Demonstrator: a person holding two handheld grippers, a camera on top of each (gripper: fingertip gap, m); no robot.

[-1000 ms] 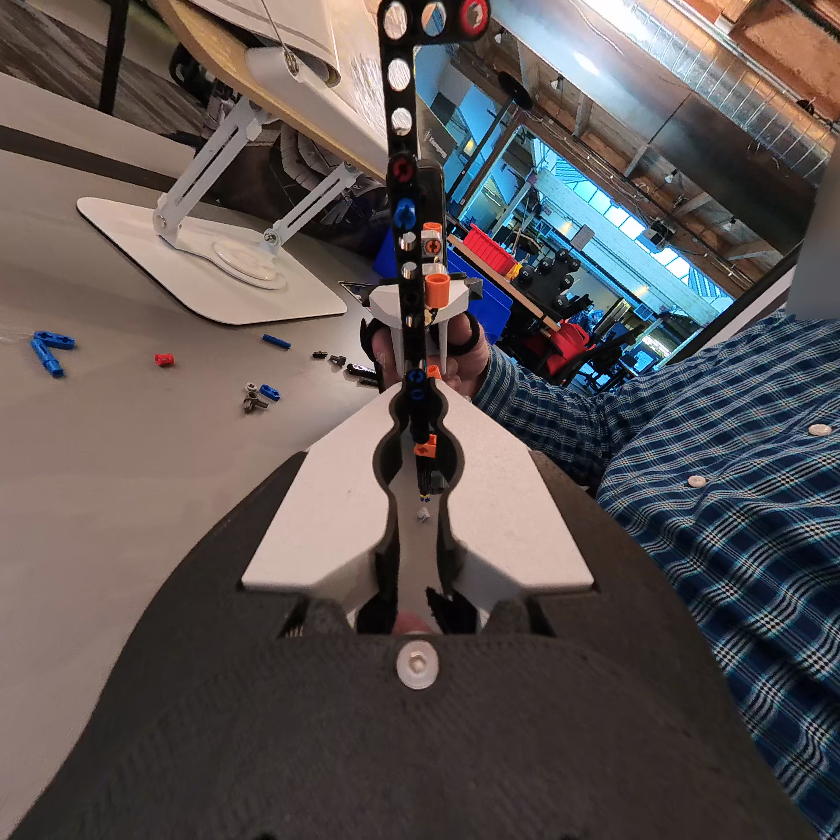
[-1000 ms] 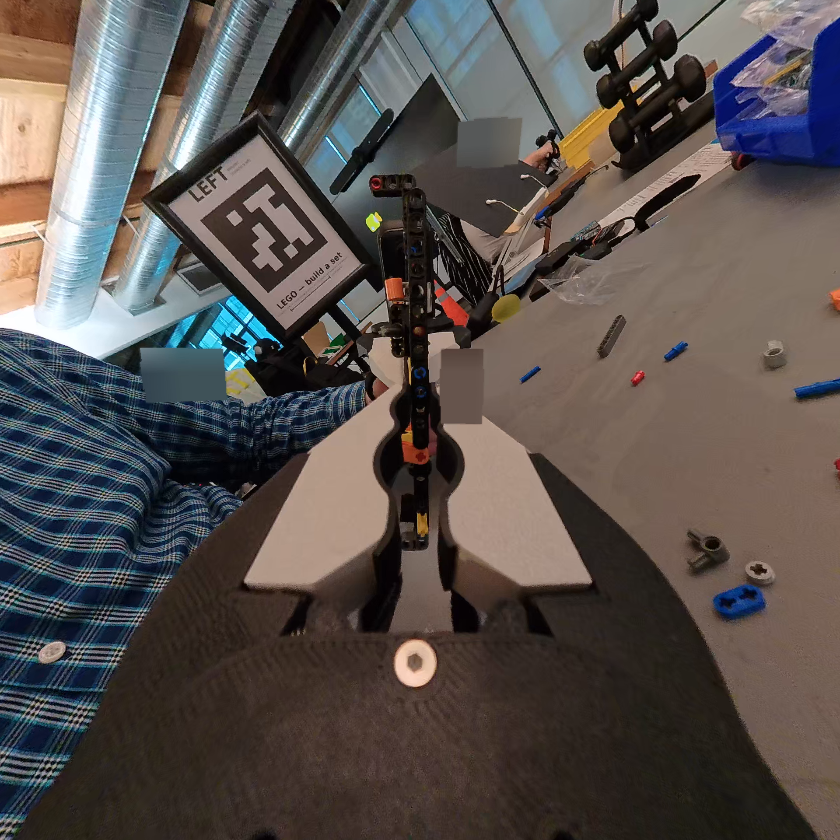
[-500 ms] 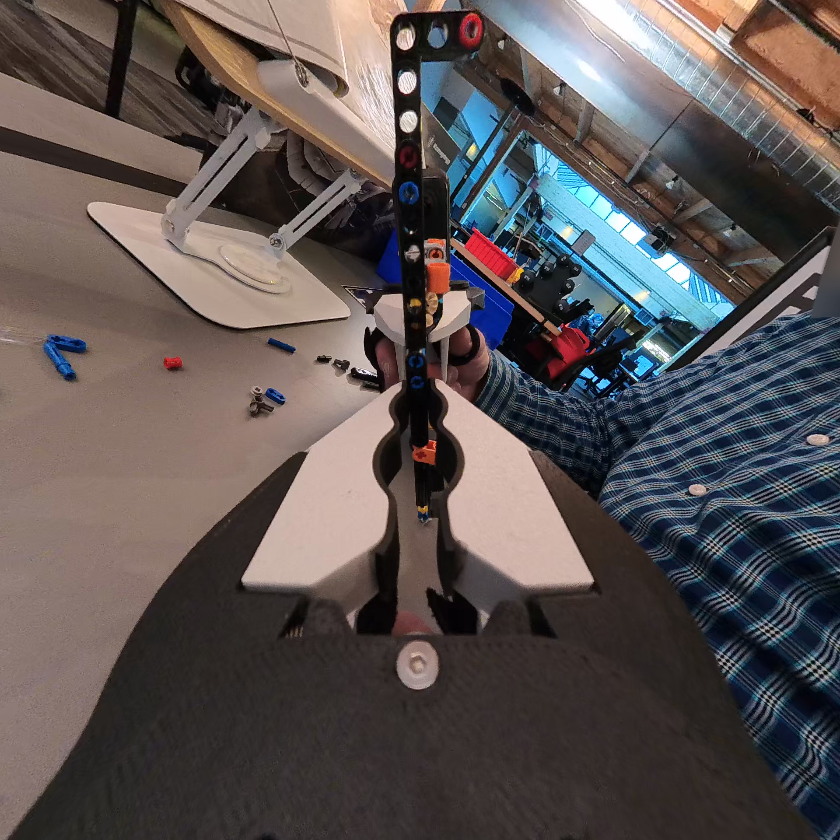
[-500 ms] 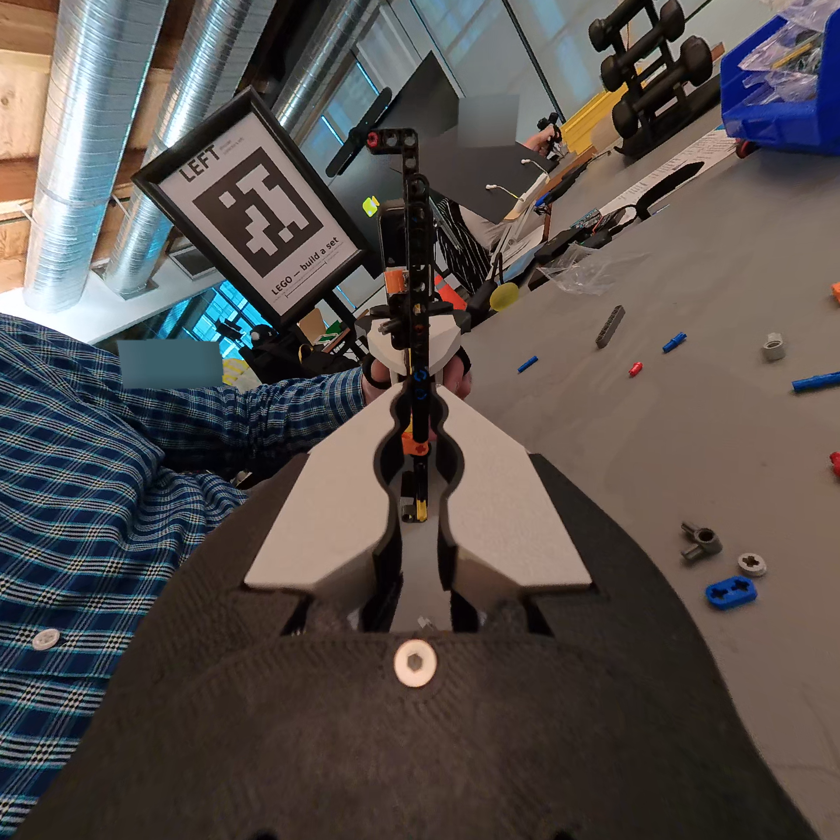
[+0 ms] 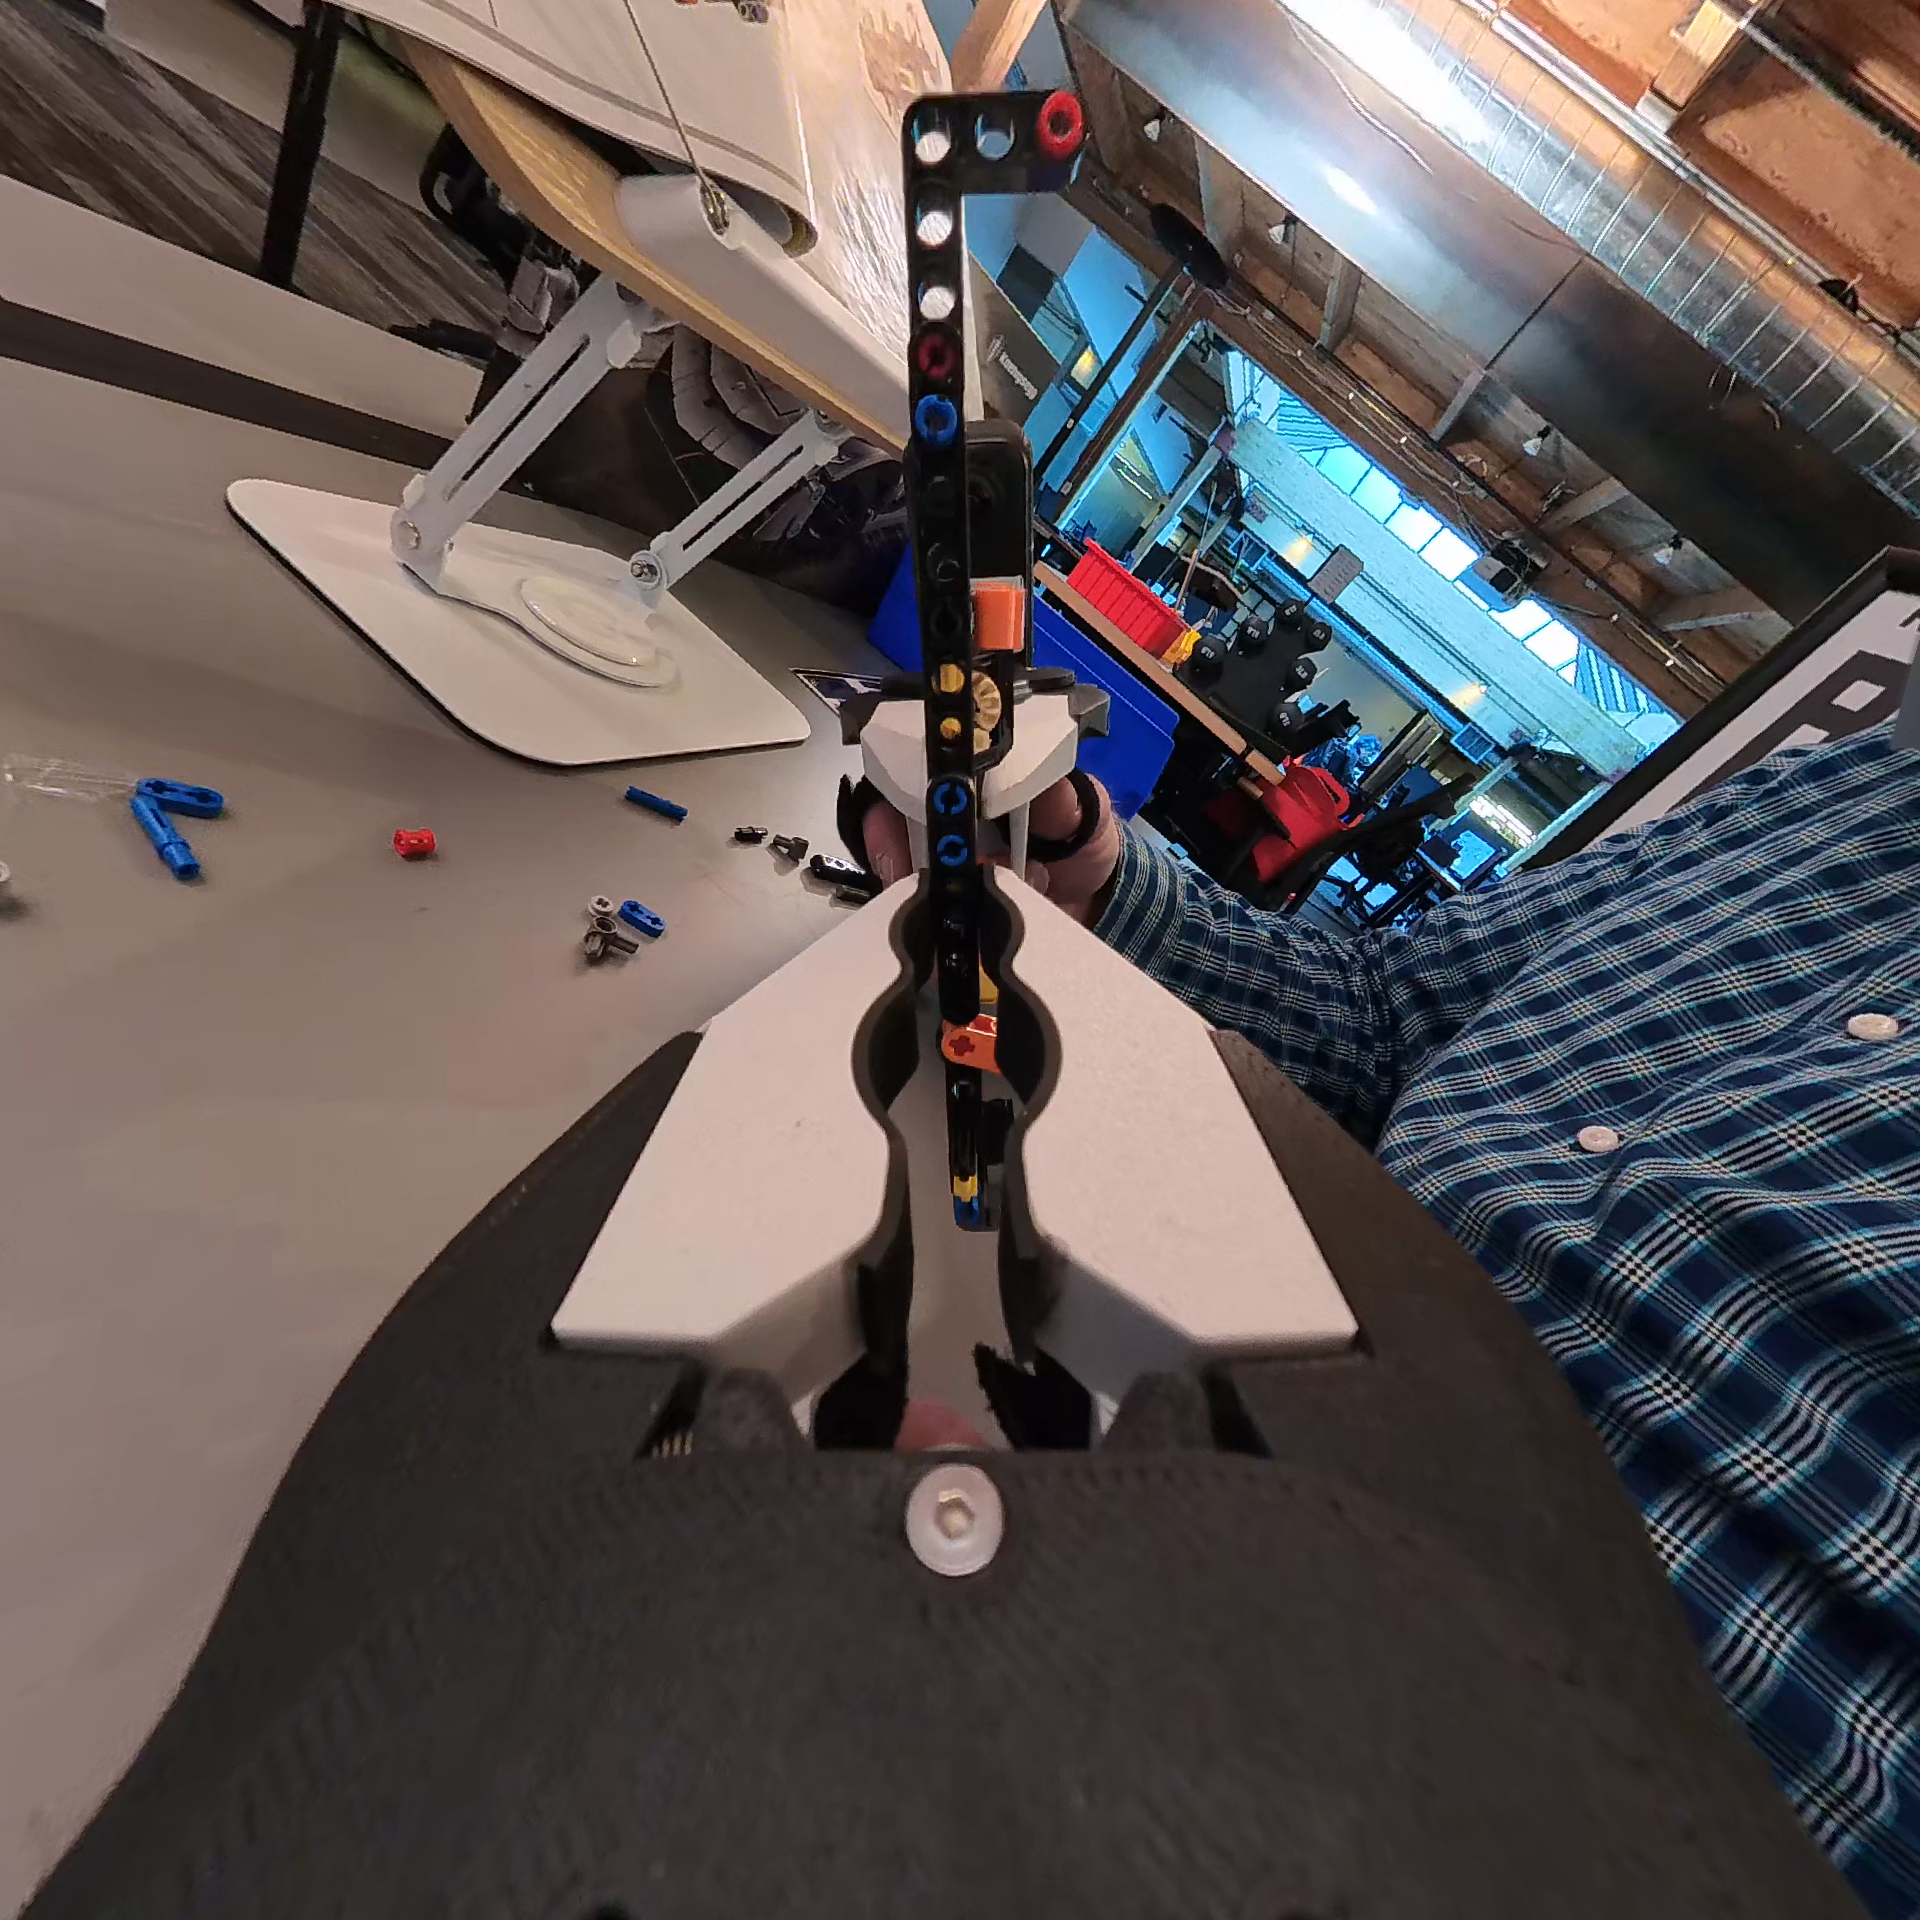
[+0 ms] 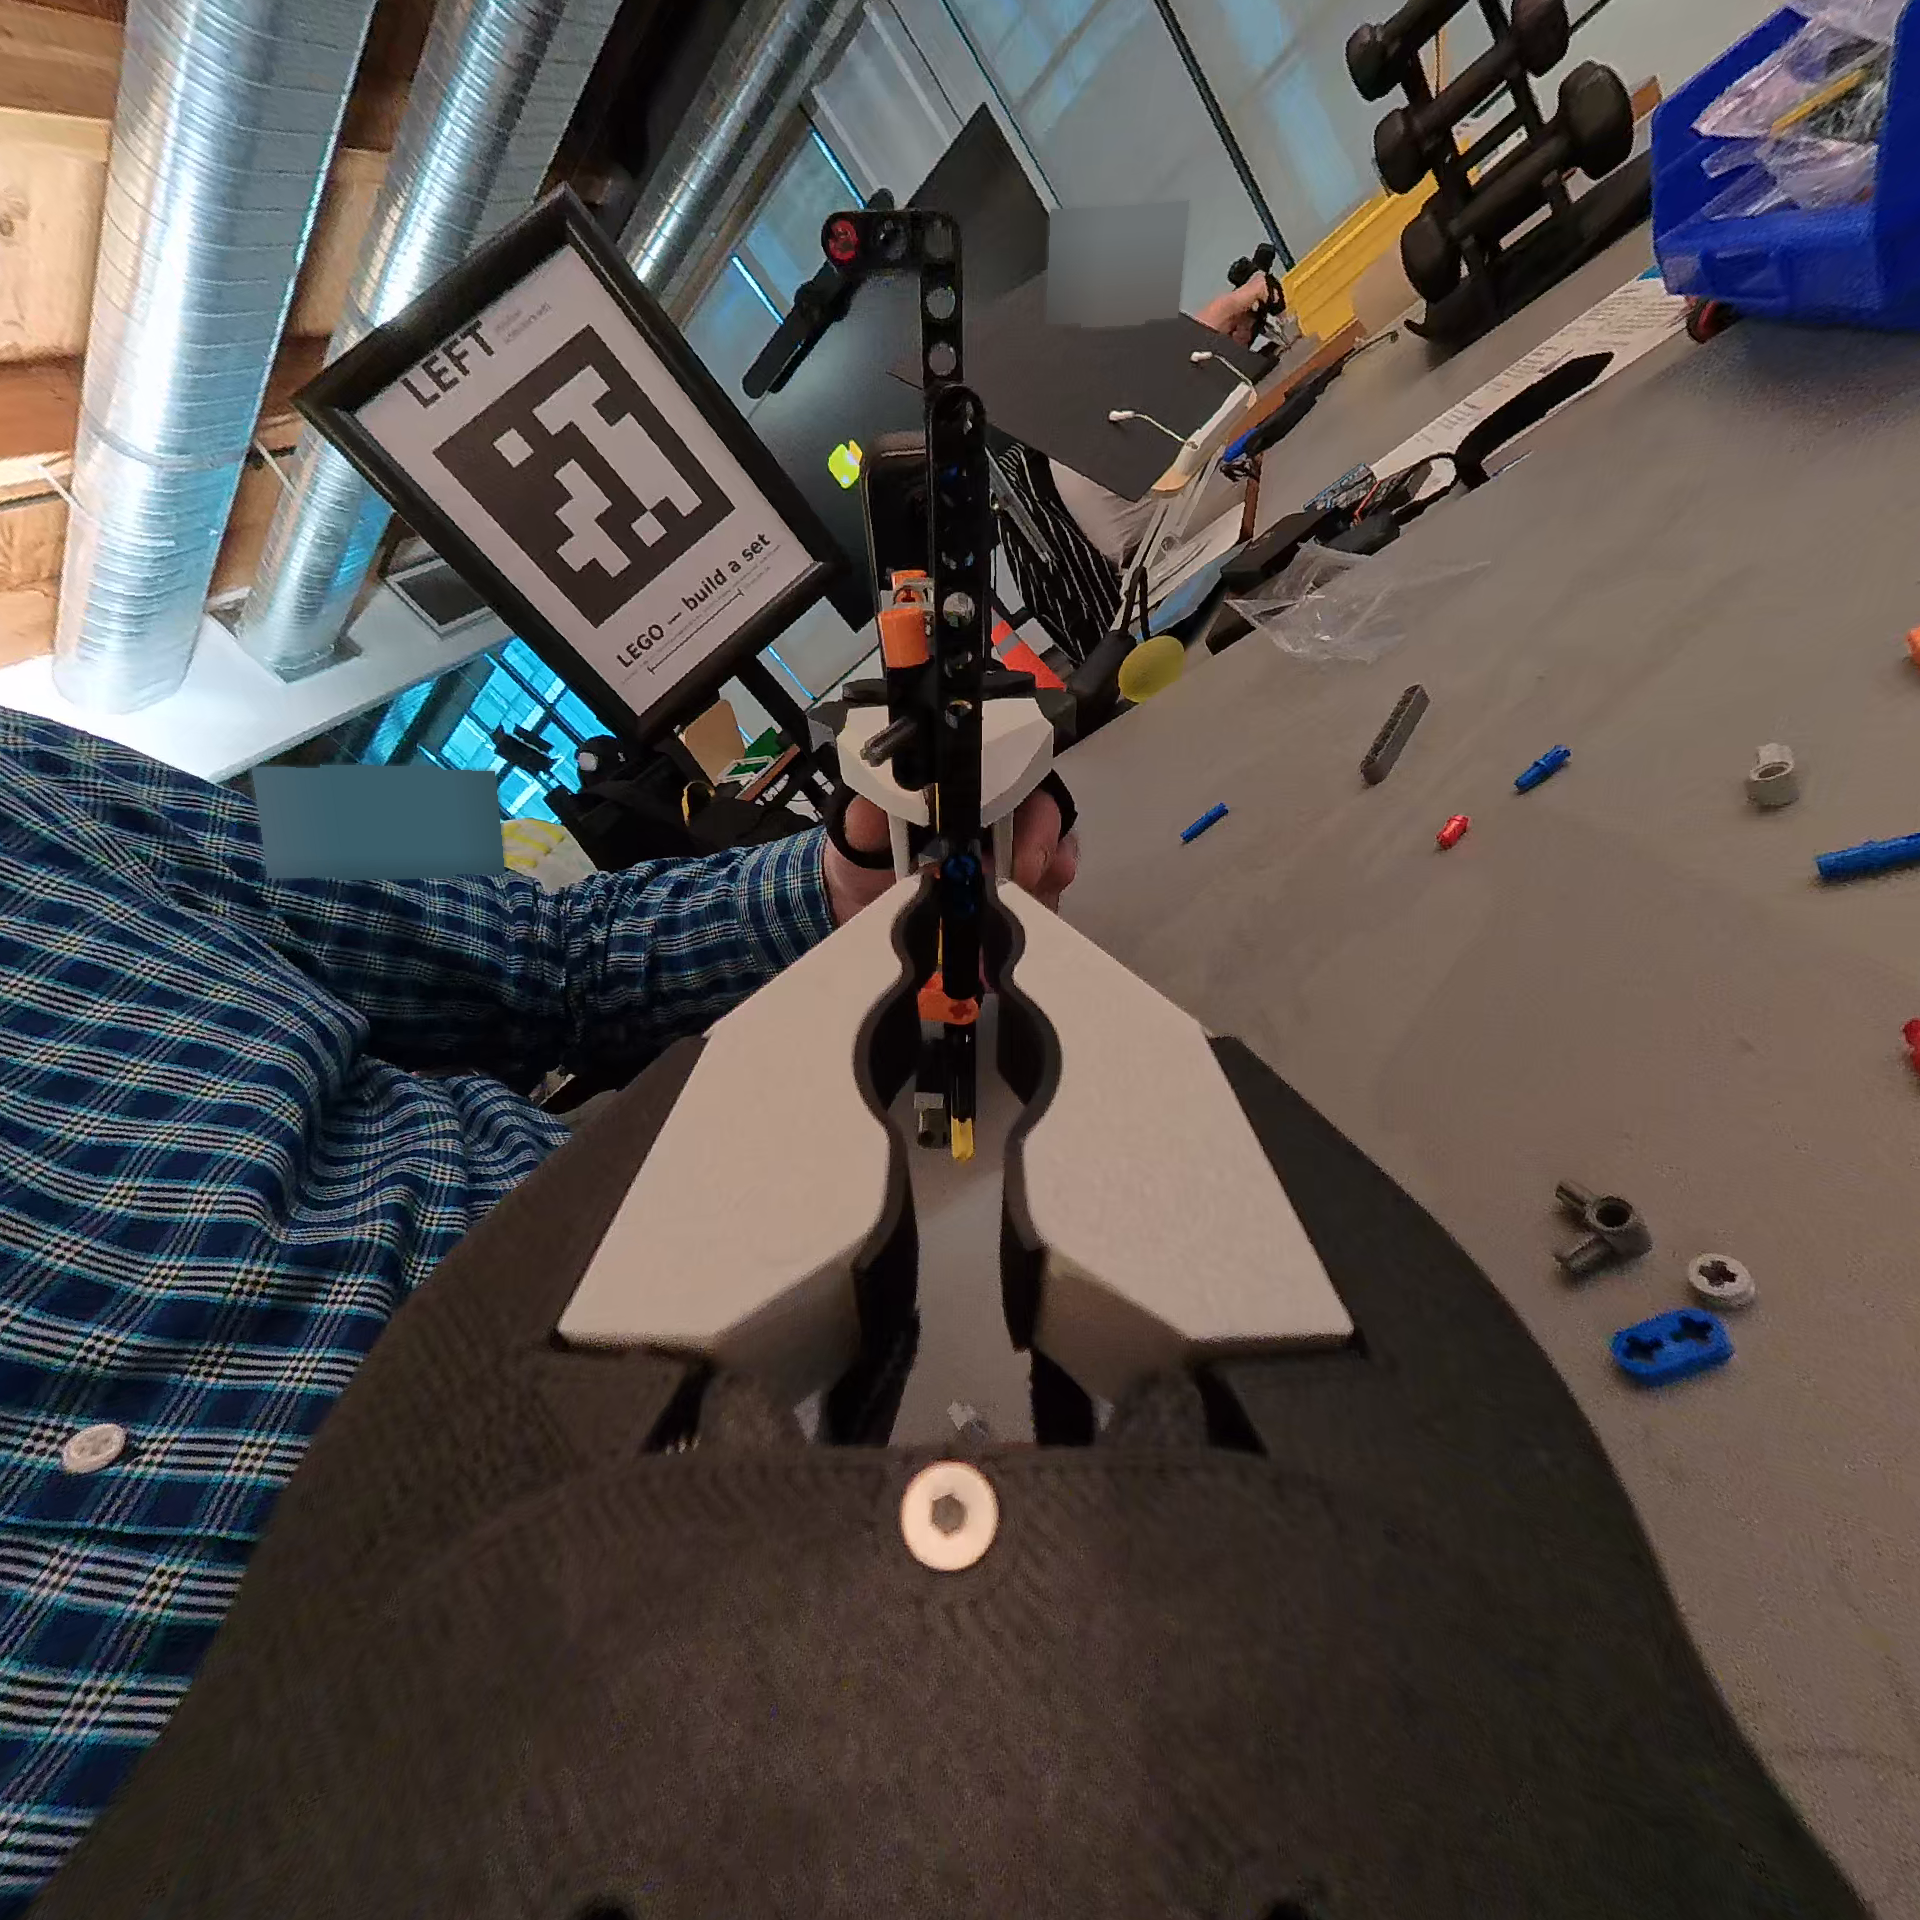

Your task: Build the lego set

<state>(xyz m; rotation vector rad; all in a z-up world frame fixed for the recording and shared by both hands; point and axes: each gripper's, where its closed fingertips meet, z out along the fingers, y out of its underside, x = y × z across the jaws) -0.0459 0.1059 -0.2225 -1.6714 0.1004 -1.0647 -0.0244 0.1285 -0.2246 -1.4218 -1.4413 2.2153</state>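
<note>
Black plastic dominates my left wrist view: the lego assembly, a long holed beam with an L-shaped top, stands between my left fingers, which are closed on its lower end near the orange connector. Beyond it my right gripper faces me, and loose pieces such as a red pin lie on the grey worktop. I judge the assembly light and stiff but prone to popping apart at its pins, so the beam's flat sides are the place to hold. Against half a second ago, the beam sits slightly deeper between these fingers.

From my right wrist view, the right fingers stand a little apart around the same beam's lower end; whether they press it I cannot tell. A blue connector lies on the worktop. A second ago these fingers looked closer together.
</note>
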